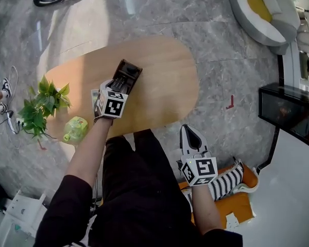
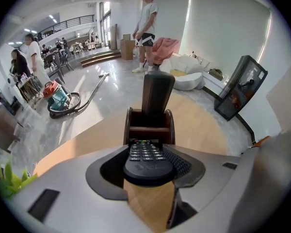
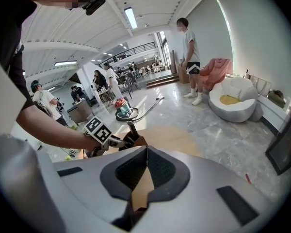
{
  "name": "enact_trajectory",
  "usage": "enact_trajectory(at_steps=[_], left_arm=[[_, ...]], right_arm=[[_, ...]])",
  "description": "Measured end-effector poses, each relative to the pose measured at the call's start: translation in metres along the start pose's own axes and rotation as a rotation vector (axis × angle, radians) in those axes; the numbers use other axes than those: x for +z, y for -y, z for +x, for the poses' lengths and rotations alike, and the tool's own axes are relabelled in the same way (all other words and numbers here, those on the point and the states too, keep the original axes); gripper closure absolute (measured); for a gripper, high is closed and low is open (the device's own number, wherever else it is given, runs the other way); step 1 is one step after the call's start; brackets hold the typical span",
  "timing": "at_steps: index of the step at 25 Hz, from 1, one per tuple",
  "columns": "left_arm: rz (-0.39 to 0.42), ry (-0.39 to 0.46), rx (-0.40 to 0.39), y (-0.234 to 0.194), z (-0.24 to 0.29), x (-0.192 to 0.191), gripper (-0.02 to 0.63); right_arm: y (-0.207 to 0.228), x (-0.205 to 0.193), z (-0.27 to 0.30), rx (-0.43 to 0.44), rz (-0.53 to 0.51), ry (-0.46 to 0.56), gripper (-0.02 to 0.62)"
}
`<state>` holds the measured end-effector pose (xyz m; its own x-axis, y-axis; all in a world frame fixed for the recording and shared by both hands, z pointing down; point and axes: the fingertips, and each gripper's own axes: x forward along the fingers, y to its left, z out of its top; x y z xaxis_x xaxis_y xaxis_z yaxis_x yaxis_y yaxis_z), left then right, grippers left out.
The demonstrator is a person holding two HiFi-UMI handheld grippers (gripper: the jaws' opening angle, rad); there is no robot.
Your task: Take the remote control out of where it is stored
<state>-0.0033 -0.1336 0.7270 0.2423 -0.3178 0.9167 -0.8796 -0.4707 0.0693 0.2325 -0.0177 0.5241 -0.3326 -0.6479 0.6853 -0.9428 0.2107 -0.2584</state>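
Note:
A brown wooden holder (image 1: 131,70) (image 2: 149,126) stands on the oval wooden table (image 1: 165,76). One dark remote (image 2: 156,92) stands upright in its back slot. A second black remote control (image 2: 148,160) (image 1: 119,81) leans out of the front slot towards me, buttons up. My left gripper (image 1: 117,87) (image 2: 148,174) points steeply down at it, and its pads close on the remote's wide near end from both sides. My right gripper (image 1: 189,133) (image 3: 145,165) hangs off the table's near edge over my lap, shut with nothing in it.
A potted green plant (image 1: 41,104) and a green bottle (image 1: 75,128) stand at the table's left end. A white lounge chair (image 1: 262,14) and a black screen (image 1: 291,109) are to the right. A vacuum cleaner (image 2: 58,98) and standing people (image 2: 148,28) lie beyond the table.

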Motion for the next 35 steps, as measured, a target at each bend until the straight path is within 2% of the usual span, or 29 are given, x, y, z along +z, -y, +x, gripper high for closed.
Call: enact_trajectory(at_steps=[4,10,14,19,24,30,35], left_arm=[[0.011,0.082,-0.016,0.001,-0.038,-0.002,0.379],[0.034,0.178,-0.050,0.017,-0.086,-0.024,0.379],[0.068,0.206,-0.144,0.037,-0.101,-0.048,0.379],[0.205,0.148,-0.263,0.070,-0.086,-0.080,0.379],[0.328,0.071,-0.305,0.086,-0.038,-0.097,0.379],[0.421,0.041,-0.301,0.093,0.009,-0.098,0.379],[0.533,-0.011,-0.259,0.085,0.022,-0.115,0.380]], right_arm=[[-0.022,0.010,0.009,0.035,-0.023,0.029,0.588],[-0.056,0.013,0.018,0.081,-0.053,0.051,0.588],[-0.077,0.009,0.014,0.088,-0.060,0.063,0.588],[-0.081,-0.009,0.005,0.062,-0.035,0.051,0.588],[-0.061,-0.040,-0.001,0.010,0.003,0.021,0.588],[-0.046,-0.072,0.009,-0.012,0.009,-0.012,0.588],[-0.050,-0.083,0.022,0.006,0.041,-0.017,0.588]])
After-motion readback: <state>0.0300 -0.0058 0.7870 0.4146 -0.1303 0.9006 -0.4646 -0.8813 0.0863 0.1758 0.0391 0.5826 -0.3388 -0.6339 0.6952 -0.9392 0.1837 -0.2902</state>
